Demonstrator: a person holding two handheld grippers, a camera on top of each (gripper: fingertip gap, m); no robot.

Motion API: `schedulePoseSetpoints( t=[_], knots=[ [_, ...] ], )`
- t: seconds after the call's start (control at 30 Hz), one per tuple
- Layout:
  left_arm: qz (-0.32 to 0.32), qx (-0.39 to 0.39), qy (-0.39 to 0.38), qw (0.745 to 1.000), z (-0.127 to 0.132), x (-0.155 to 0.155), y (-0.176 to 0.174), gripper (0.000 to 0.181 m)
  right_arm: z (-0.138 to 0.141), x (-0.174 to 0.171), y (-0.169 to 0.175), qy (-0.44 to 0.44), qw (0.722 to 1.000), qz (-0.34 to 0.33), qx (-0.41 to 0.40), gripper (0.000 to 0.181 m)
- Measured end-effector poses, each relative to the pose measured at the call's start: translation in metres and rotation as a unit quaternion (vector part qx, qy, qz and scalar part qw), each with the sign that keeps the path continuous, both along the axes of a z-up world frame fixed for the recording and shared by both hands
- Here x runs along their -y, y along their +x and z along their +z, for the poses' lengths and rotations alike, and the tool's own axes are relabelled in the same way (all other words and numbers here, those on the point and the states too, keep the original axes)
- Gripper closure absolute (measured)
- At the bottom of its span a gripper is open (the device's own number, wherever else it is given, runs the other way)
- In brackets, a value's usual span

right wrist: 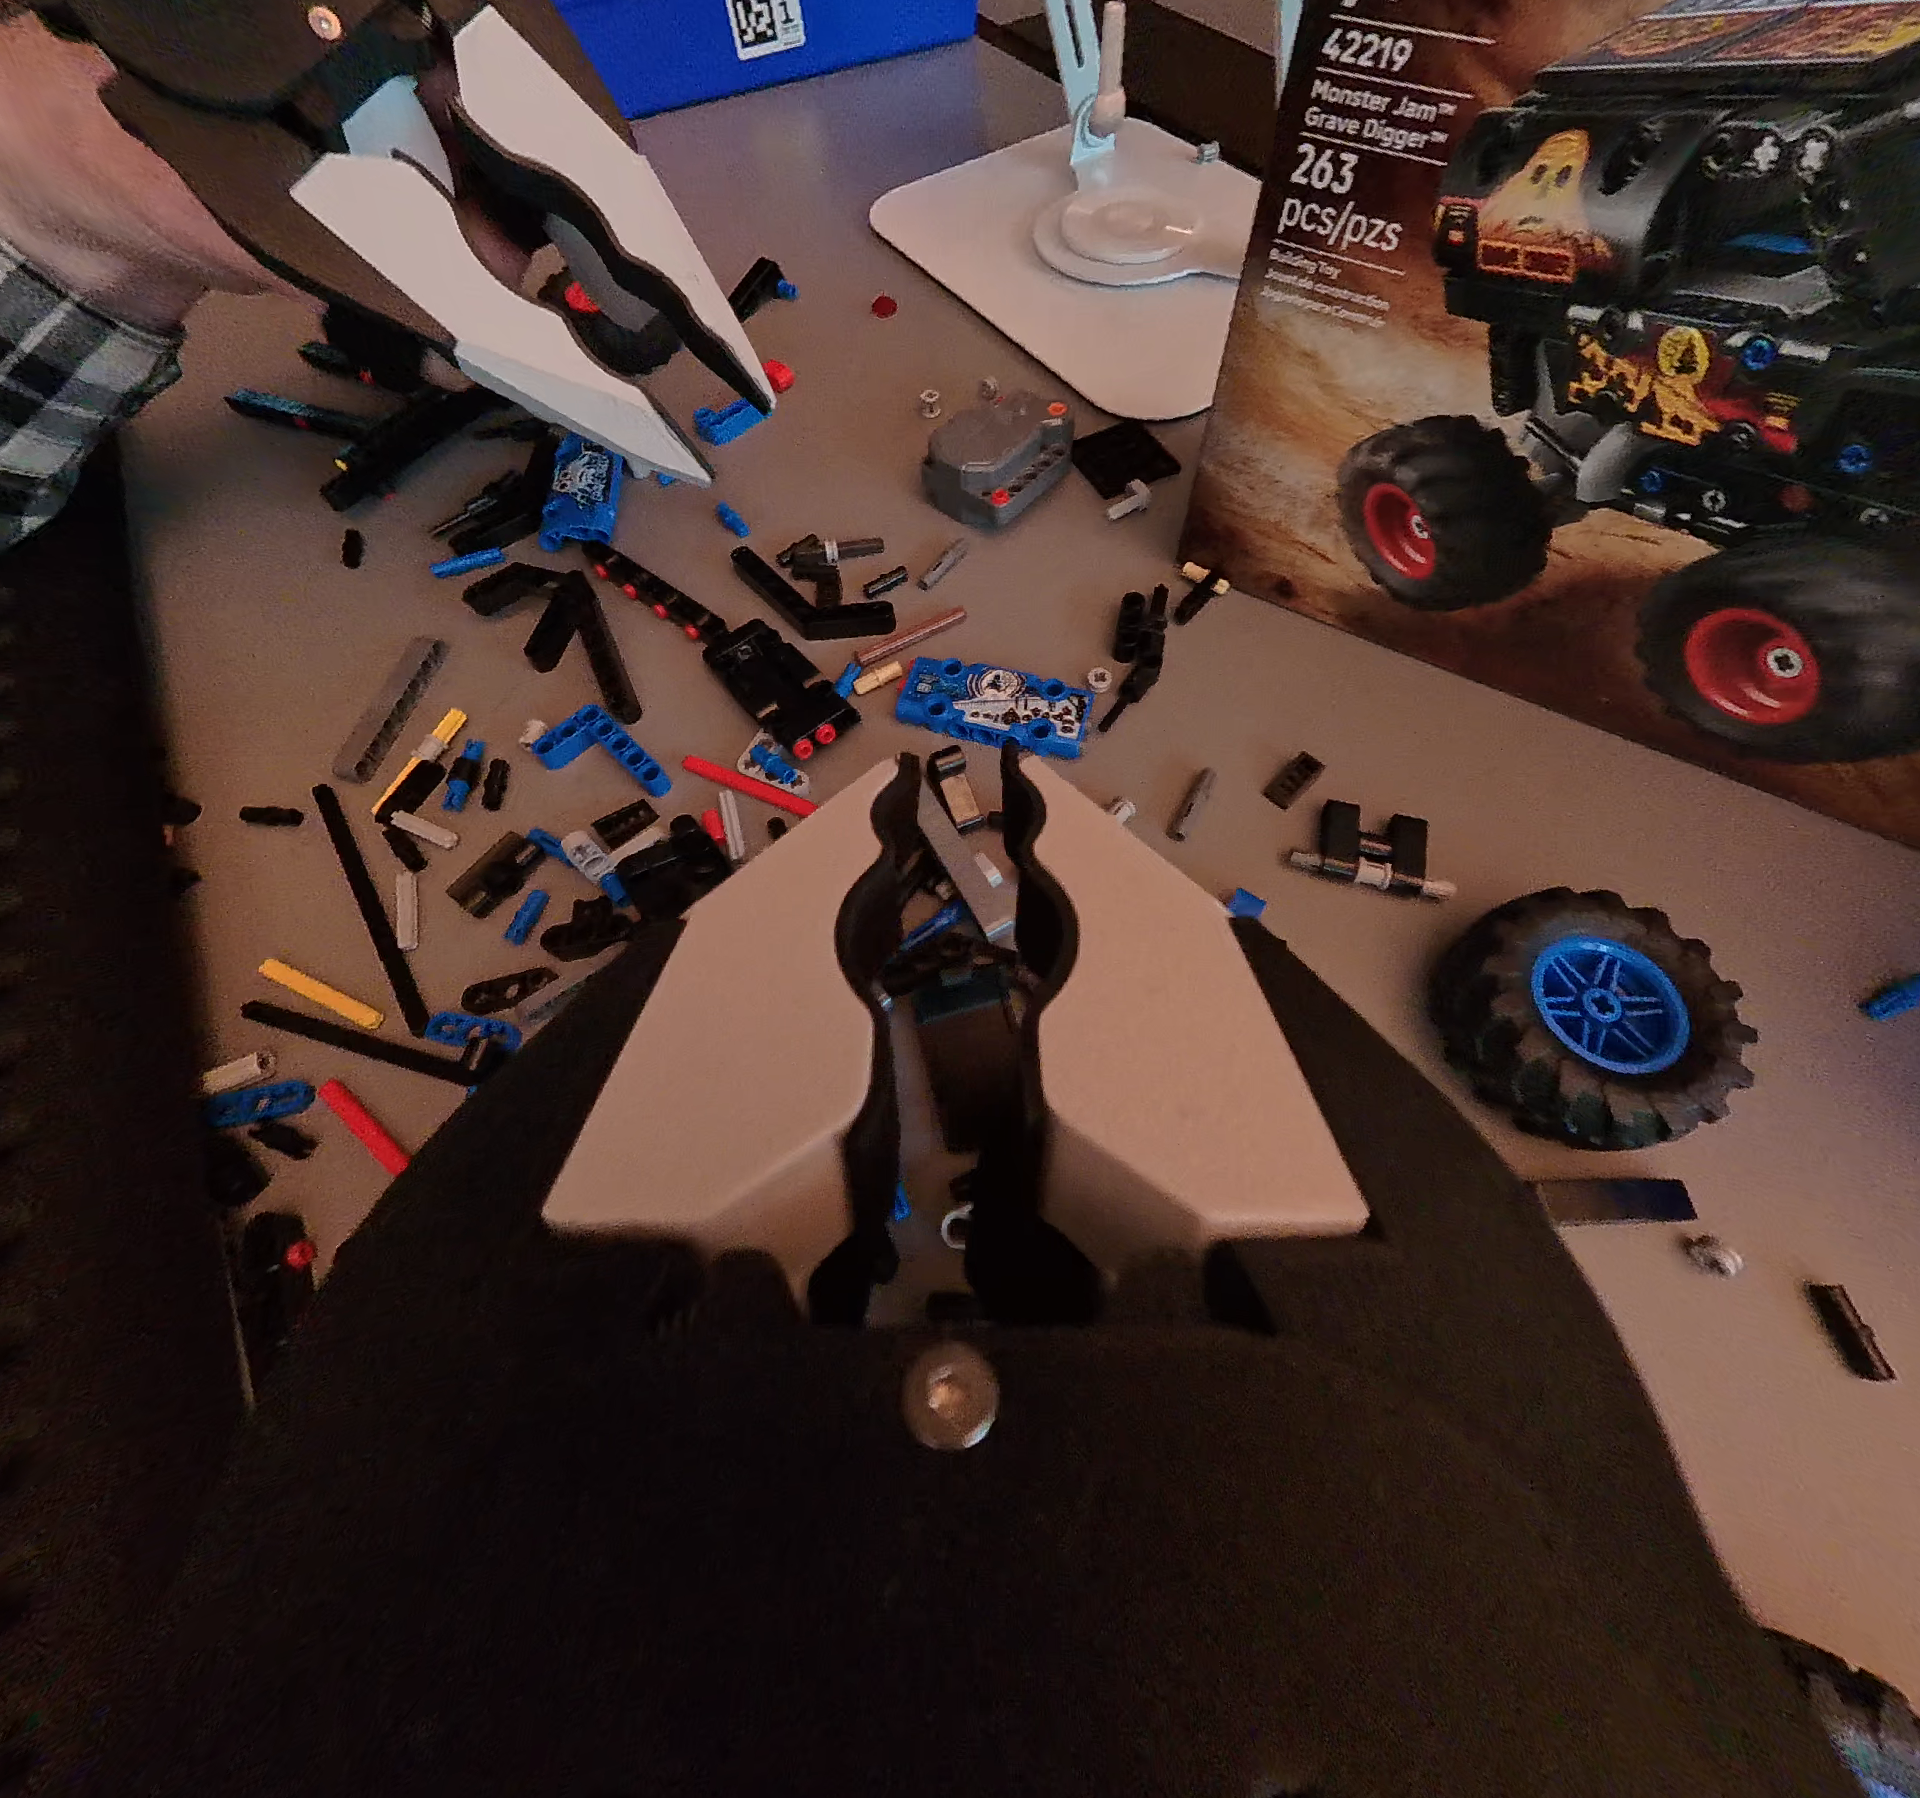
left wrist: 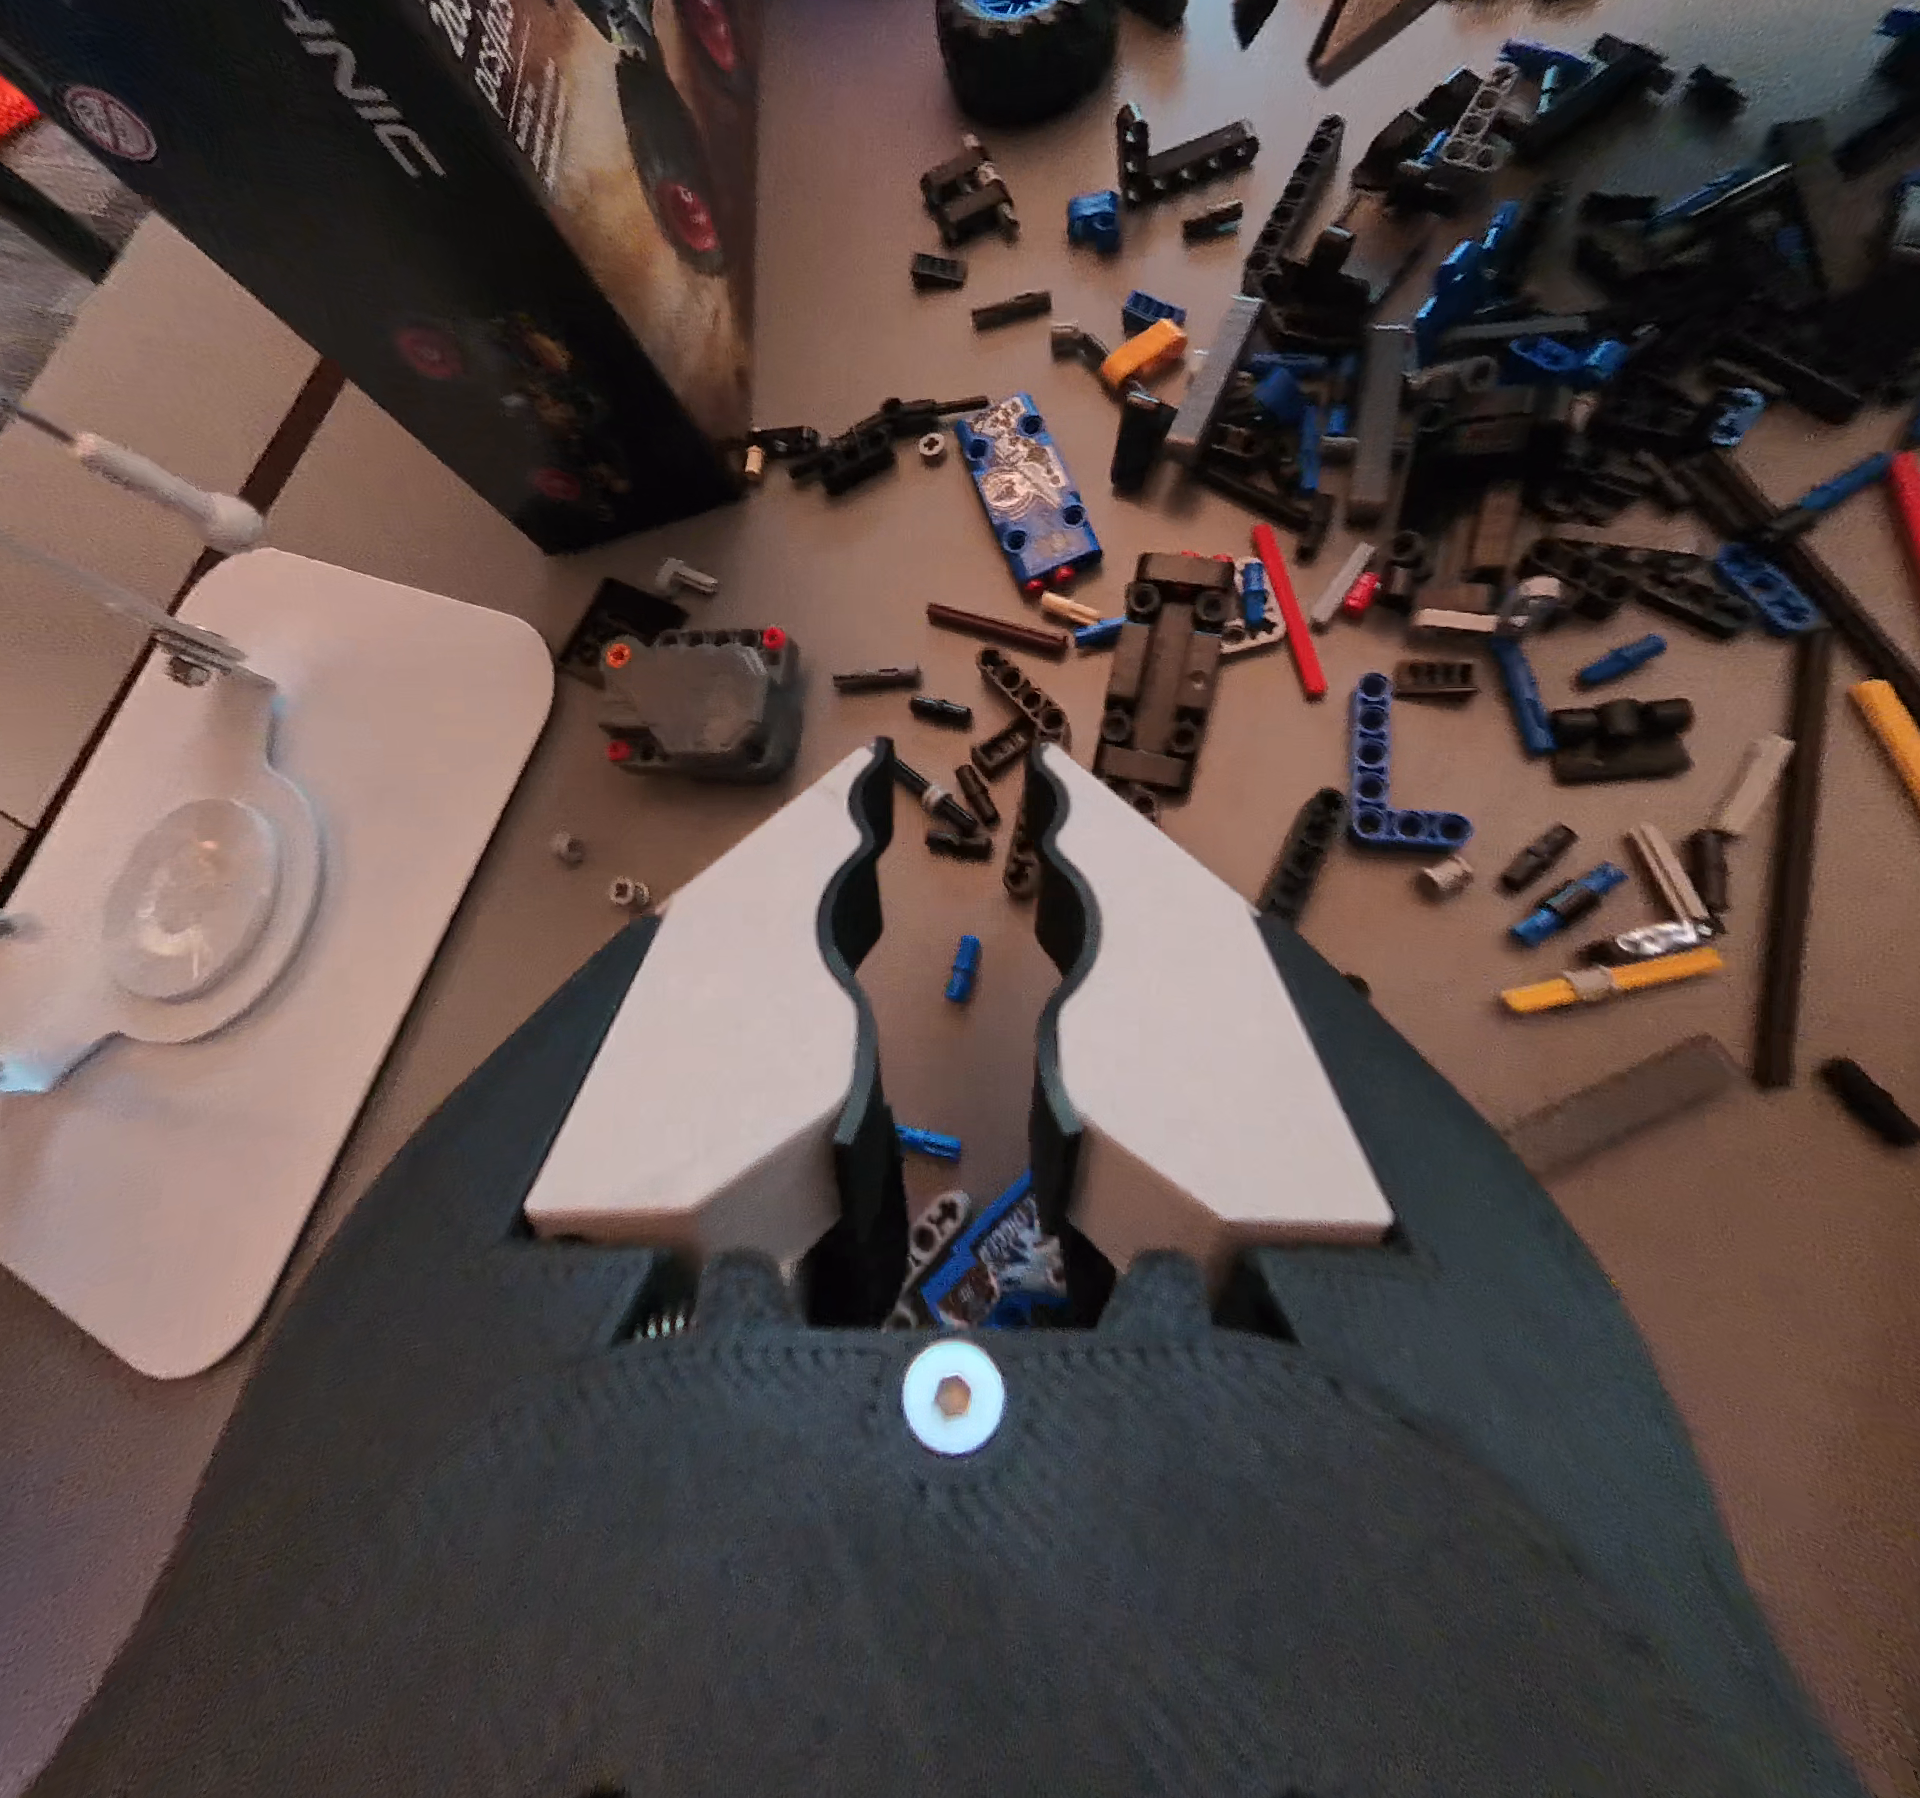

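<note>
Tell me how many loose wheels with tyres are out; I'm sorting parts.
1: a blue-hubbed wheel lies on the table right of the right tongs. Others may hide in the pile.

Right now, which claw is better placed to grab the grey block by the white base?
Left. The left claw is open and empty, and the grey block lies just left of its tips. The right claw is farther off, across scattered parts.

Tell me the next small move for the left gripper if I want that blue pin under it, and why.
Probably ease the left gripper straight down. Its jaws stand open and empty, and the blue pin lies by itself on the table, framed in the gap between the fingers, apart from the black pins clustered near the tips.
</note>
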State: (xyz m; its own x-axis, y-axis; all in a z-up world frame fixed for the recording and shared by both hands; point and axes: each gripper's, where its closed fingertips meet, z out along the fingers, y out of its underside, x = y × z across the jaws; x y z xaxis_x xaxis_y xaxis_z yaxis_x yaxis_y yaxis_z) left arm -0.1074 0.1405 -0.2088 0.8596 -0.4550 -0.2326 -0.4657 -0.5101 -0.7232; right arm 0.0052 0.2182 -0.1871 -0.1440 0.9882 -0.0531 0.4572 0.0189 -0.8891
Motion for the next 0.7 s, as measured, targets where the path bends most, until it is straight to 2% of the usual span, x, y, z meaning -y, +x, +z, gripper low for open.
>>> schedulePoseSetpoints(
  t=[0.07, 0.17, 0.27, 0.33, 0.5, 0.6, 0.7],
  knots=[
    [0.019, -0.027, 0.012, 0.999, 0.000, -0.010, -0.007, 0.160, -0.001, -0.003, 0.001, 0.005, 1.000, -0.007, 0.002, 0.168],
    [0.055, -0.018, 0.039, 0.998, 0.011, -0.019, -0.021, 0.160, 0.002, -0.008, 0.002, 0.003, 1.000, -0.017, -0.006, 0.167],
    [0.114, -0.033, 0.048, 0.992, 0.017, -0.013, -0.054, 0.157, 0.005, -0.016, 0.004, -0.002, 0.999, -0.031, -0.014, 0.167],
    [0.147, -0.041, 0.061, 0.986, 0.027, -0.002, -0.073, 0.155, 0.005, -0.021, 0.005, -0.006, 0.999, -0.041, -0.018, 0.167],
    [0.175, -0.028, 0.088, 0.980, 0.060, 0.027, -0.089, 0.148, 0.000, -0.024, 0.003, -0.005, 0.999, -0.042, -0.010, 0.167],
    [0.170, -0.039, 0.062, 0.983, 0.071, 0.058, -0.090, 0.144, 0.000, -0.022, 0.003, -0.005, 0.999, -0.038, -0.012, 0.166],
    [0.170, -0.046, 0.017, 0.984, 0.070, 0.102, -0.095, 0.143, -0.001, -0.020, 0.003, -0.004, 0.999, -0.033, -0.011, 0.166]
  ],
)
